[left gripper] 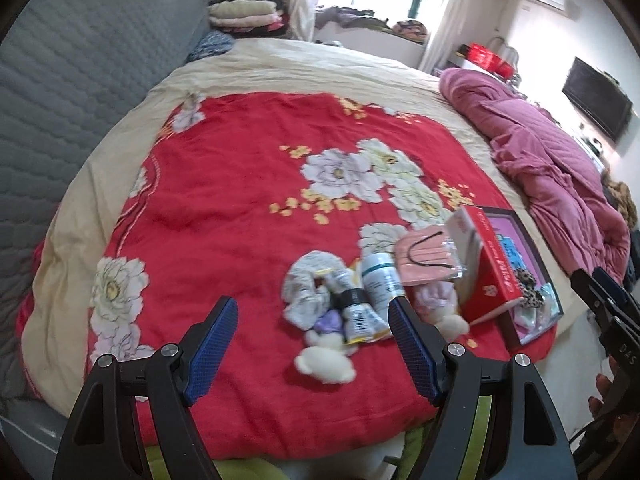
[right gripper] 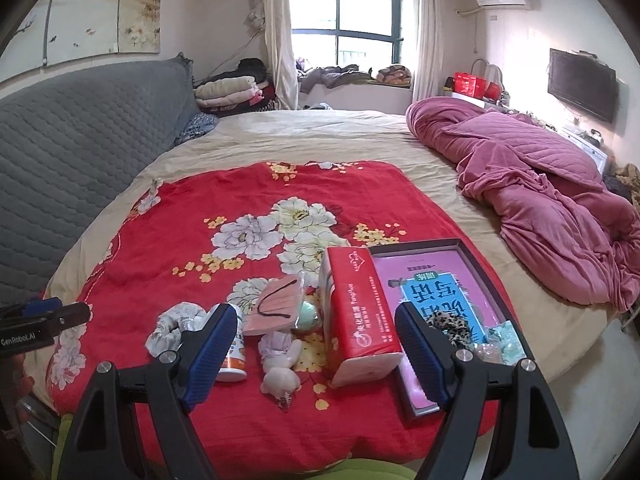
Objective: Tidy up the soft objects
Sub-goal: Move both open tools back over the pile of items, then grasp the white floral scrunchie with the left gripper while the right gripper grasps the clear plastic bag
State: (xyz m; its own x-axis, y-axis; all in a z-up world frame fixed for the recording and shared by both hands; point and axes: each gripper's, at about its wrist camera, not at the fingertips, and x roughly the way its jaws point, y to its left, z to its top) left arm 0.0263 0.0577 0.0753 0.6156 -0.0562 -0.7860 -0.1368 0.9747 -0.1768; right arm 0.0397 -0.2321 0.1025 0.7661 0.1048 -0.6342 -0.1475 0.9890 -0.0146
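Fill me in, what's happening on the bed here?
A person holds two grippers over a red floral blanket. The left gripper and right gripper are both open and hold nothing. Small items lie in a cluster: a white fabric scrunchie, a pink face mask, a red tissue pack. A leopard-print scrunchie already sits in the dark shallow box.
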